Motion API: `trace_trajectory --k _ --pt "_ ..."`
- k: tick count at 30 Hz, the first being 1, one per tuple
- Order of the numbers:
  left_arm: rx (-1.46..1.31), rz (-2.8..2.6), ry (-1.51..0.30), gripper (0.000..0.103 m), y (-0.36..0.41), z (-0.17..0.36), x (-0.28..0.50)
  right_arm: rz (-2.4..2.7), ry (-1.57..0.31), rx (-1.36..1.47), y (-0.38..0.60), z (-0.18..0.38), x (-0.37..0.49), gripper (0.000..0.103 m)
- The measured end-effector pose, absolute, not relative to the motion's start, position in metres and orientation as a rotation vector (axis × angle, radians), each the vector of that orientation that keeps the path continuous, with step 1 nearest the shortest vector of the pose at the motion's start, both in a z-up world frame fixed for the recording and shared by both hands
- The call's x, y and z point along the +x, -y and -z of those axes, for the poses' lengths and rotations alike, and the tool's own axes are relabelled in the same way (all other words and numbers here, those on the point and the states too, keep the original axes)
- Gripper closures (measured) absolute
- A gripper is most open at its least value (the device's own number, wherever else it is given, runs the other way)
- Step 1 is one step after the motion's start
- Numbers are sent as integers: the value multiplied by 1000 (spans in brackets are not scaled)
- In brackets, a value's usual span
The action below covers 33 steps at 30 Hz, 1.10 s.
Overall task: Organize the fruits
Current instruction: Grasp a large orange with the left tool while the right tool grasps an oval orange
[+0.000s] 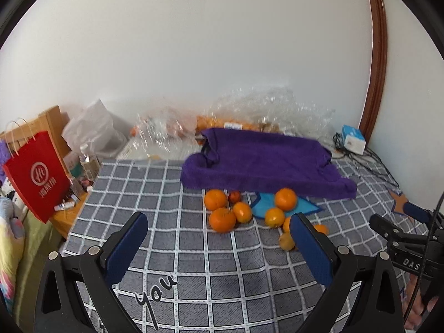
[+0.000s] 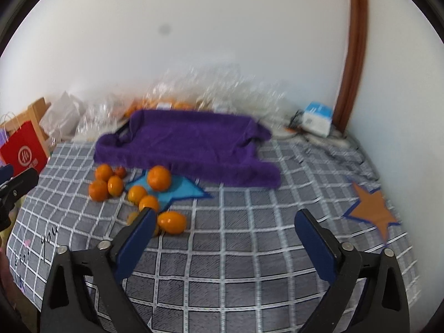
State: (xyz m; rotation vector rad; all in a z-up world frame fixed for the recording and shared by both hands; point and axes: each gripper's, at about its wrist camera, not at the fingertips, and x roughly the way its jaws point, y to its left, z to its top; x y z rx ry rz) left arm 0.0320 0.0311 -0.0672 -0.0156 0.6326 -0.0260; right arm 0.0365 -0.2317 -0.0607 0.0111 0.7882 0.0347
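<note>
Blue-padded left claw (image 1: 219,238) spread wide, grasping nothing; right claw (image 2: 224,236) likewise released and empty, both hovering above checked bedspread (image 1: 172,194). Oranges (image 1: 222,219) clustered loose at 12 to 1 o'clock of left claw, at 10 to 11 o'clock of right, just beside purple towel (image 1: 263,161) edge, some on blue star patch (image 2: 180,191). Advised: take nearest outlying orange (image 2: 172,222) first, centre pads across widest part, close gently. Risk judged: rolling on soft bedding, nudging neighbours.

Oranges (image 1: 222,219) lie clustered on the bed cover (image 1: 194,263), just before the towel (image 1: 263,163), several on a star patch (image 1: 277,205). Plastic bags (image 1: 263,105) sit behind the towel against the wall. Paper bag (image 1: 36,172) stands left; box (image 1: 353,138) far right.
</note>
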Motion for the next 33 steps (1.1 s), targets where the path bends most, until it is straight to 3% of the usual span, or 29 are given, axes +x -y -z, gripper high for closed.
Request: trace_trajectory --k 2,4,8,11,19,23,33 --pt "-2 0 -662 1 -36 82 39 -60 -824 22 226 76 44 24" --pt "0 -2 -704 1 -43 96 46 -108 -842 27 218 92 51 31" --pt "-49 7 -767 11 -66 123 59 -187 -858 10 205 115 59 47" --pt "-93 7 -788 19 -82 133 66 -212 -889 0 199 128 67 52" --pt "-170 5 -843 19 -94 153 84 -288 -949 -8 186 150 91 52" --pt "-138 10 -857 19 -88 158 91 -295 -936 -45 182 155 96 72" --pt "-133 107 -844 19 -47 154 117 -181 -906 -10 225 154 106 71"
